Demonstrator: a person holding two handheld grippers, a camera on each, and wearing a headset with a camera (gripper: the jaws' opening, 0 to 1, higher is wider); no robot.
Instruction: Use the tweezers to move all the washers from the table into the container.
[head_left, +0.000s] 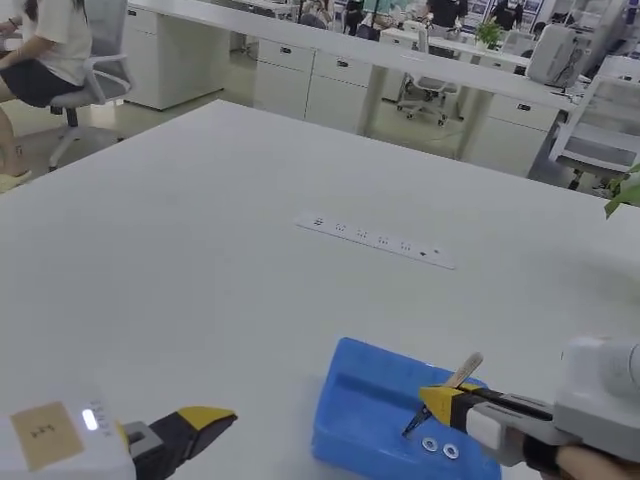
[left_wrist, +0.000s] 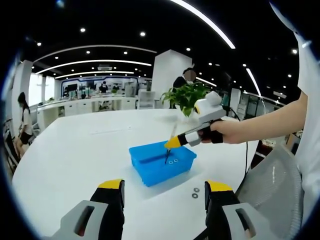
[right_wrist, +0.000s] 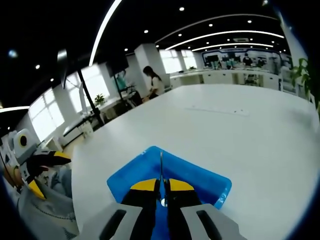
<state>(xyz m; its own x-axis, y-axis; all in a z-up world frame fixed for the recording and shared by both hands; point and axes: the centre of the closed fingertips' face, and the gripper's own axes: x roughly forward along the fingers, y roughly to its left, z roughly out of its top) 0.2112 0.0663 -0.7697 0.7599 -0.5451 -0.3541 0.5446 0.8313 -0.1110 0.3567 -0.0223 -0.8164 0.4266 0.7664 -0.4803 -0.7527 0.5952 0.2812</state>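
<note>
Washers (head_left: 440, 449) in the container (head_left: 335, 430): two, flat on the blue floor, side by side, just beside the tips of the tweezers (head_left: 415, 422). More on the table (head_left: 200, 300), yet to go: looks like two small rings close tog., just outside the container's corner on the left gripper's side, clearest in left gripper view.

Prob. thin metal rings: v. light, stiff, smooth, not fragile. Likely to slip or flick out of a pinch. Flat on a smooth top, so no edge to get under. Best hold, by judgement: one tip thru the hole, the other outside the rim, pinching across the band. Otherwise, nudge up onto its edge first. Gentle squeeze only, as too hard may shoot it off.

Tweezers thin, dark at the tips, angled down into the container. Can't tell if anything sits between the tips.

Right gripper (head_left: 440, 400): jaws narrow, clamped on the tweezers' shaft, above the container's right part.

Left gripper (left_wrist: 165, 186): low at the near left of the table, apart from the container, jaws wide w/ nothing between.

Table white & bare-looking, w/ a socket strip (head_left: 375, 240) set farther off, well apart from the work
</note>
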